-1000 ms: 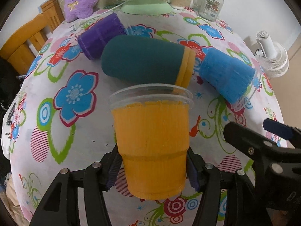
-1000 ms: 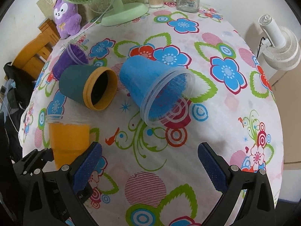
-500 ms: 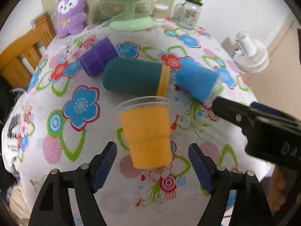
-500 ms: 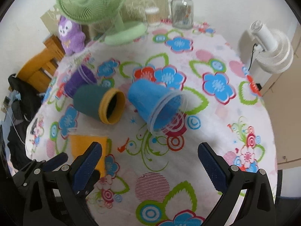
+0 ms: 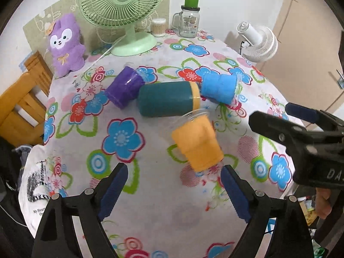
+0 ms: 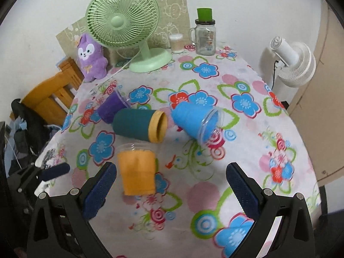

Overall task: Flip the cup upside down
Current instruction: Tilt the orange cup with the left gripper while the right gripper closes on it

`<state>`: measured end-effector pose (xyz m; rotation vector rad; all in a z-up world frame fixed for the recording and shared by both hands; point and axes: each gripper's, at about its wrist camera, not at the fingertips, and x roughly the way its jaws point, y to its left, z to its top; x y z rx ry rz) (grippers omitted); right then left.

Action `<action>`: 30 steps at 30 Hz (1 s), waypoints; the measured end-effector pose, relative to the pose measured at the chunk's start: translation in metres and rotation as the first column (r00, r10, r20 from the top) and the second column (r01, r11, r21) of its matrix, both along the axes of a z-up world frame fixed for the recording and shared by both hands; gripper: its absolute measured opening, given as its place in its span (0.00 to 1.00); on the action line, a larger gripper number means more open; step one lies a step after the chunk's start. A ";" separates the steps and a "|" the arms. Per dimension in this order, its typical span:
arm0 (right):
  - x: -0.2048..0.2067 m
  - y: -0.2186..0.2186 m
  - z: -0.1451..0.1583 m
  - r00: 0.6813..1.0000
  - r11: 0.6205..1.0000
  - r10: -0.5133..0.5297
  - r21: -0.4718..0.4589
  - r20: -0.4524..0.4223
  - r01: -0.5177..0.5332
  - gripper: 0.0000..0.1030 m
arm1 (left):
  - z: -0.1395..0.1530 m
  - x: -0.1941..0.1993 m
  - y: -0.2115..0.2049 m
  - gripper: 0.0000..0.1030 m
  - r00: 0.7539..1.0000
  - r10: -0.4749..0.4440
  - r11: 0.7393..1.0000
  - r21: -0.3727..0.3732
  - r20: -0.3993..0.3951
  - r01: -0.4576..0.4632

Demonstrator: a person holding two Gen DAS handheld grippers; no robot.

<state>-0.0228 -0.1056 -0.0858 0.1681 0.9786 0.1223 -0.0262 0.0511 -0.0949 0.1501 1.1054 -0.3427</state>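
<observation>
An orange cup point(image 5: 196, 142) with a clear rim stands upright on the flowered tablecloth, rim up; it also shows in the right wrist view point(image 6: 136, 168). Behind it three cups lie on their sides: a purple one point(image 5: 124, 90), a teal one with a yellow rim point(image 5: 168, 101) and a blue one point(image 5: 220, 88). My left gripper point(image 5: 173, 188) is open and empty, drawn back in front of the orange cup. My right gripper point(image 6: 171, 185) is open and empty, above the table's front part, with the orange cup just inside its left finger.
A green desk fan point(image 6: 129, 32), a purple plush toy point(image 6: 91, 59), a glass jar with a green lid point(image 6: 205, 36) and a cotton swab box point(image 6: 176, 43) stand at the table's back. A wooden chair point(image 5: 19, 107) is left, a white fan point(image 6: 294, 64) right.
My left gripper opened and let go of the orange cup, then drew back and up from it. My right gripper also rose and drew back. The cup stands on the table.
</observation>
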 end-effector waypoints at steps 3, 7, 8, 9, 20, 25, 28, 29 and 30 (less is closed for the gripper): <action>-0.009 0.007 -0.004 1.000 1.000 -0.012 0.017 0.014 0.012 1.00 | -0.001 -0.002 0.008 0.88 1.000 -0.028 1.000 0.005 0.002 0.028; -0.021 0.016 -0.011 0.998 1.000 -0.023 0.012 0.059 0.022 1.00 | -0.009 -0.008 0.014 0.88 0.997 -0.082 0.996 0.019 -0.002 0.082; -0.023 0.018 -0.013 0.997 1.000 -0.022 0.004 0.067 0.022 1.00 | -0.012 -0.009 0.014 0.88 0.995 -0.098 0.995 0.023 -0.005 0.098; -0.026 0.021 -0.017 0.997 1.000 -0.022 -0.010 0.079 0.023 1.00 | -0.014 -0.010 0.014 0.88 0.994 -0.111 0.993 0.023 -0.008 0.111; -0.048 0.048 -0.060 0.971 0.994 -0.032 -0.093 0.238 0.055 0.94 | -0.057 -0.010 0.016 0.88 0.968 -0.251 0.966 0.048 -0.030 0.252; -0.053 0.059 -0.077 0.958 0.993 -0.017 -0.109 0.287 0.050 0.92 | -0.070 -0.012 0.017 0.88 0.951 -0.307 0.948 0.084 -0.022 0.308; -0.054 0.066 -0.085 0.955 0.990 0.010 -0.135 0.298 0.032 0.89 | -0.078 -0.015 0.016 0.88 0.939 -0.344 0.932 0.112 -0.016 0.344; -0.054 0.068 -0.088 0.954 0.990 0.017 -0.140 0.300 0.026 0.88 | -0.080 -0.015 0.016 0.88 0.936 -0.352 0.929 0.116 -0.015 0.352; -0.054 0.069 -0.091 0.954 0.990 0.021 -0.139 0.300 0.022 0.87 | -0.081 -0.015 0.016 0.88 0.932 -0.361 0.925 0.117 -0.015 0.360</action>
